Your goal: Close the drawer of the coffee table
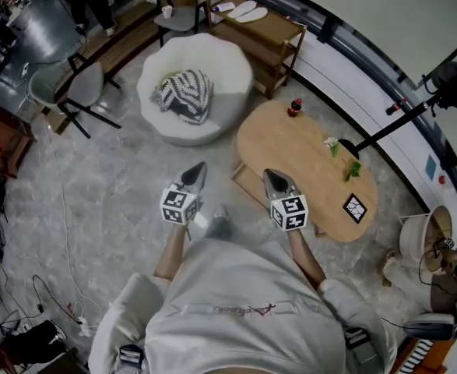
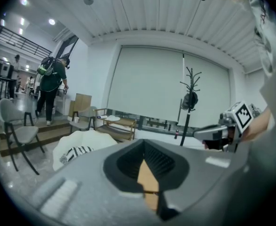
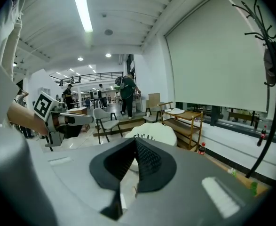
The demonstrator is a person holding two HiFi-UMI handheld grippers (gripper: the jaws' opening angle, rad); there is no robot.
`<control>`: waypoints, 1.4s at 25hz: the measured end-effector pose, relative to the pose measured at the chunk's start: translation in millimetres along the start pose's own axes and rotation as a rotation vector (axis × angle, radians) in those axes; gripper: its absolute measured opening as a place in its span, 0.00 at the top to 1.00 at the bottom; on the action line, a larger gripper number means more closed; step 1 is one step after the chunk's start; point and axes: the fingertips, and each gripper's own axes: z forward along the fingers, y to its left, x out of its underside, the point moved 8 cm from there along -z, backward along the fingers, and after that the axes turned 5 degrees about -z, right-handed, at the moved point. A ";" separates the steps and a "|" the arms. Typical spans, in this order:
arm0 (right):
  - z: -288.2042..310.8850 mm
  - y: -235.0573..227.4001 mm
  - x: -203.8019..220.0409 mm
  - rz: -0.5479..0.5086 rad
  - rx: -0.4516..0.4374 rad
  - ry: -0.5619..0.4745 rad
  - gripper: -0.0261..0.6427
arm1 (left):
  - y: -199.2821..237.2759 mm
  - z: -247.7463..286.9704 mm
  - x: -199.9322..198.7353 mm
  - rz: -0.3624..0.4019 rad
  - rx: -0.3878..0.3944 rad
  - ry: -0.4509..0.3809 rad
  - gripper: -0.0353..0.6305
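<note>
An oval wooden coffee table [image 1: 306, 162] stands ahead and to the right in the head view. Its drawer [image 1: 247, 185] juts out from the table's left side, toward the floor between the grippers. My right gripper [image 1: 268, 174] hangs over the drawer's edge, shut and holding nothing. My left gripper [image 1: 198, 167] is shut and empty over bare floor, left of the drawer. In the left gripper view the shut left gripper [image 2: 145, 145] lets a strip of the wooden coffee table [image 2: 148, 178] show between its jaws. In the right gripper view the shut right gripper [image 3: 135, 142] points toward the white seat.
A round white seat [image 1: 201, 65] holding a striped cushion [image 1: 185, 93] stands beyond the grippers. A red bottle [image 1: 294, 107], a small plant [image 1: 334, 145] and a marker card [image 1: 355, 207] are on the table. Behind stand a wooden shelf cart [image 1: 263, 33], grey chairs [image 1: 80, 88] and a coat stand [image 1: 415, 111].
</note>
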 end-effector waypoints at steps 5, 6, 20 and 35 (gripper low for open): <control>53.1 -7.2 -21.2 -0.019 -0.011 0.009 0.95 | 45.6 23.7 -10.5 -0.018 -0.002 -0.004 0.95; 63.4 -8.7 -25.9 -0.023 -0.012 0.011 0.95 | 54.4 28.7 -12.8 -0.021 -0.001 -0.005 0.95; 141.5 -42.4 -57.6 0.012 0.101 0.008 0.95 | 130.9 105.0 -34.7 -0.032 0.098 0.036 0.95; 24.2 -98.6 -7.7 0.165 0.432 0.005 0.95 | 19.2 210.6 -37.0 0.077 0.439 0.158 0.95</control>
